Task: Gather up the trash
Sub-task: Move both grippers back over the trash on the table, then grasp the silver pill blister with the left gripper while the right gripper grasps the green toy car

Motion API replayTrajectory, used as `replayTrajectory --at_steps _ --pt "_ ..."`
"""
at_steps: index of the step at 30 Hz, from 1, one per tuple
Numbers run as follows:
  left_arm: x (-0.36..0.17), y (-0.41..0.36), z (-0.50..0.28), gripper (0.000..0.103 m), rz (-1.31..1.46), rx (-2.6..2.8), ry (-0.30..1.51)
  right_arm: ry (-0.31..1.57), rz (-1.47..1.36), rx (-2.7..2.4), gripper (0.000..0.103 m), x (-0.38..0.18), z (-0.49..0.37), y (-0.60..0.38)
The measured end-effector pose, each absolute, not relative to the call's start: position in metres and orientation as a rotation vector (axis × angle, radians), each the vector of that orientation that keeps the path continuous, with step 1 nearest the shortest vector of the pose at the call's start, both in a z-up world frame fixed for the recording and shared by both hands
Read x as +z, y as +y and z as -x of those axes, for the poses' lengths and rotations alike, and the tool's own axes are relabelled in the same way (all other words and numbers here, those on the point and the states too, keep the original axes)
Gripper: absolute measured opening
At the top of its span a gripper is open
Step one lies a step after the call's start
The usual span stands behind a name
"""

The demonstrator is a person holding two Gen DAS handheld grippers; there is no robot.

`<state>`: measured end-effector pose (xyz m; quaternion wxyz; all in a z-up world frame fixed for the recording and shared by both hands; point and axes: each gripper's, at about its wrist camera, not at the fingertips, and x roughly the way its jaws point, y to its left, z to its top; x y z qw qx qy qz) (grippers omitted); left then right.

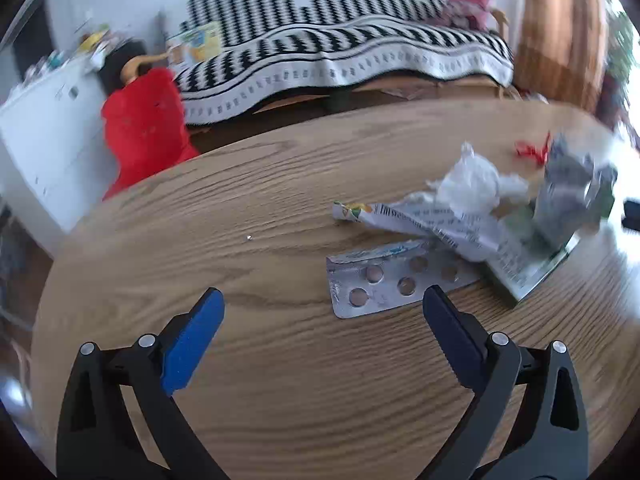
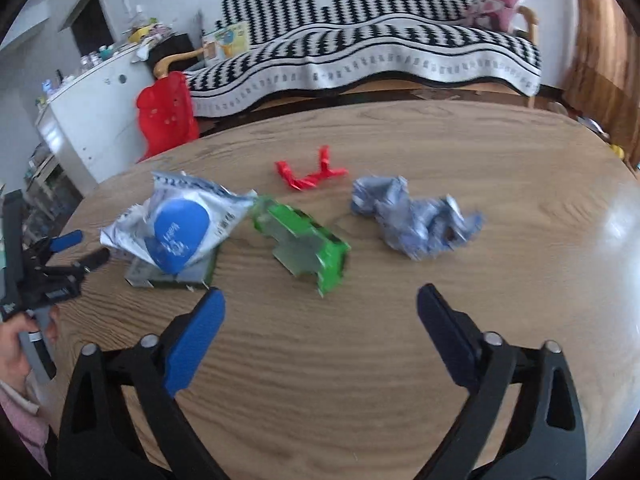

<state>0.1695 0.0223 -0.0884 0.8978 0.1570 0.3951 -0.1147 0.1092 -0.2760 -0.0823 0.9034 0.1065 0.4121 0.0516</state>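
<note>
While both tools hover spread and empty, the trash lies loose on the table [image 2: 500, 152].
Nearest, the left hand-held gripper [image 1: 323, 300] gapes toward the blister pack [image 1: 384, 280], likely the first pick; the right hand-held gripper [image 2: 321, 299] faces the green carton [image 2: 308, 246], crumpled wrapper [image 2: 416, 220] and red scrap [image 2: 308, 176] beyond.

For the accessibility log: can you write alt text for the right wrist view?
The open right gripper hovers over a wooden table strewn with trash: a green carton, a crumpled grey-blue wrapper, a red scrap and a white-and-blue bag. The left gripper enters at left; a patterned sofa stands behind.
</note>
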Motion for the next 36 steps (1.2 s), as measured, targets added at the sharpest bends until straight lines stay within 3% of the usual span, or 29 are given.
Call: replayTrajectory --at_steps 3,9,14,19,32,34,36 --pt "-0.097 0.022 -0.172 0.097 -0.422 -0.255 0.799 0.859 -0.202 0.124 0.082 -0.082 -0.117 -0.272" --pt "-0.098 0.033 -0.192 0.097 -0.316 -0.348 0.863 0.891 -0.179 0.149 0.078 -0.089 -0.14 -0.269" --pt "-0.103 0.041 -0.209 0.097 -0.212 -0.405 0.921 0.906 -0.118 0.176 0.068 -0.092 -0.156 -0.262" --pt "-0.106 0.034 -0.209 0.097 -0.221 -0.439 0.916 0.898 -0.086 0.171 0.043 -0.092 -0.156 -0.254" --pt "-0.091 0.011 -0.202 0.097 -0.403 -0.506 0.762 0.881 -0.194 0.161 0.042 -0.093 -0.15 -0.268" --pt "-0.088 0.011 -0.203 0.092 -0.385 -0.531 0.747 0.878 -0.201 0.166 0.036 -0.092 -0.149 -0.269" --pt "-0.088 0.011 -0.203 0.068 -0.388 -0.541 0.749 0.874 -0.212 0.174 0.031 -0.09 -0.147 -0.27"
